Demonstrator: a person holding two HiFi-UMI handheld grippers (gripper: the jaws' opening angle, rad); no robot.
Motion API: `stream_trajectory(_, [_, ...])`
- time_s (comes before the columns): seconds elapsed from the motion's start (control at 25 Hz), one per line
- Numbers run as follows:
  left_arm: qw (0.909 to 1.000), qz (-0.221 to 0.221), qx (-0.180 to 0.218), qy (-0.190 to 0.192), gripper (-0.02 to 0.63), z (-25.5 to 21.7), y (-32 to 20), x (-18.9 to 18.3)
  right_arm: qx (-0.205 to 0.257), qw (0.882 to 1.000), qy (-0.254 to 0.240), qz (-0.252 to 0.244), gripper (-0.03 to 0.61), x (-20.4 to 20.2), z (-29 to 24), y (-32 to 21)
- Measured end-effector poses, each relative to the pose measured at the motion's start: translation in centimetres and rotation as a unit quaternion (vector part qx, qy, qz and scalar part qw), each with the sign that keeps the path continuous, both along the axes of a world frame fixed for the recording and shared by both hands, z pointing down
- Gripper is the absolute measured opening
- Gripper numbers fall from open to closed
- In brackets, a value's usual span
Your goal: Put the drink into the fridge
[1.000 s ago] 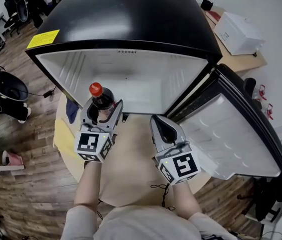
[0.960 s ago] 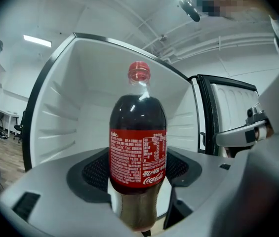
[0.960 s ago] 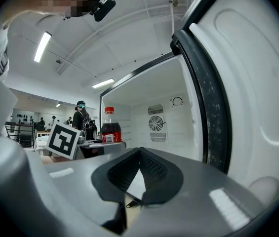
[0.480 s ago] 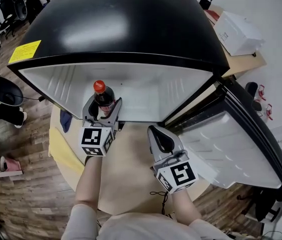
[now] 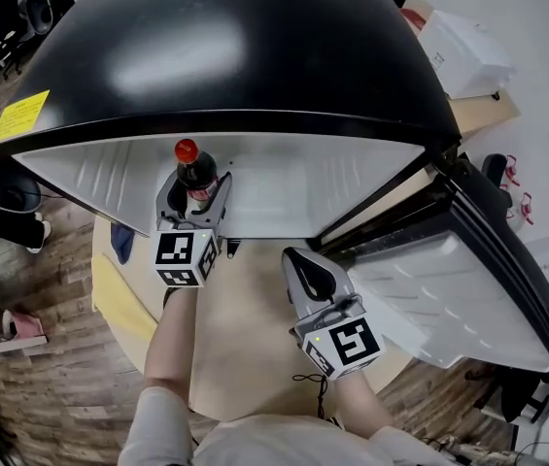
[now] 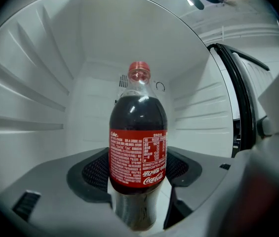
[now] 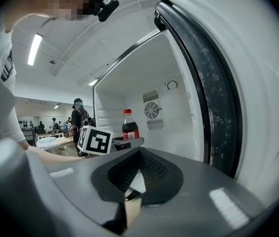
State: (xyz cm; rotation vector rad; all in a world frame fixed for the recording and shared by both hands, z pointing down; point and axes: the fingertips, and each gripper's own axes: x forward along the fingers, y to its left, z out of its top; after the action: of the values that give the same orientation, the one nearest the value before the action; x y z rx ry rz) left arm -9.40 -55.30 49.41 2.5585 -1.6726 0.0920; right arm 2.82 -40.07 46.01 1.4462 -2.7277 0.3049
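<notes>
A cola bottle with a red cap and red label stands upright between the jaws of my left gripper, which is shut on its lower body. In the left gripper view the bottle fills the middle, with the fridge's white ribbed inner walls around it. The black-topped fridge stands open, and the bottle is at the left of its opening. My right gripper hovers over the table near the door, shut and empty. The right gripper view shows the bottle and the left gripper's marker cube.
The fridge door hangs open at the right, its seal close beside my right gripper. A round wooden table lies below, with a yellow cloth at its left. A white box sits on a far desk. People stand in the background.
My left gripper has carried the bottle forward and up into the fridge opening. The right gripper has shifted only slightly and stays shut.
</notes>
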Motion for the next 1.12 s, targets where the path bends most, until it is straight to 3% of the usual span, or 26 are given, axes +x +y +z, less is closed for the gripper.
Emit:
stream_trajectory(0.52, [0.9999, -0.013, 0.002, -0.004, 0.316, 1.7, -2.1, 0.1, -0.012, 1.0, -0.006, 0.001, 0.011, -0.2, 1.0, -0.5])
stream_trajectory(0.84, [0.9999, 0.004, 0.013, -0.002, 0.318, 1.7, -2.0, 0.3, -0.013, 1.0, -0.008, 0.002, 0.011, -0.3, 1.1, -0.5])
stream_trajectory(1.12, [0.9995, 0.015, 0.003, -0.029, 0.323, 1.5, -1.5, 0.3, -0.008, 1.0, -0.009, -0.001, 0.011, -0.3, 0.8, 0.2])
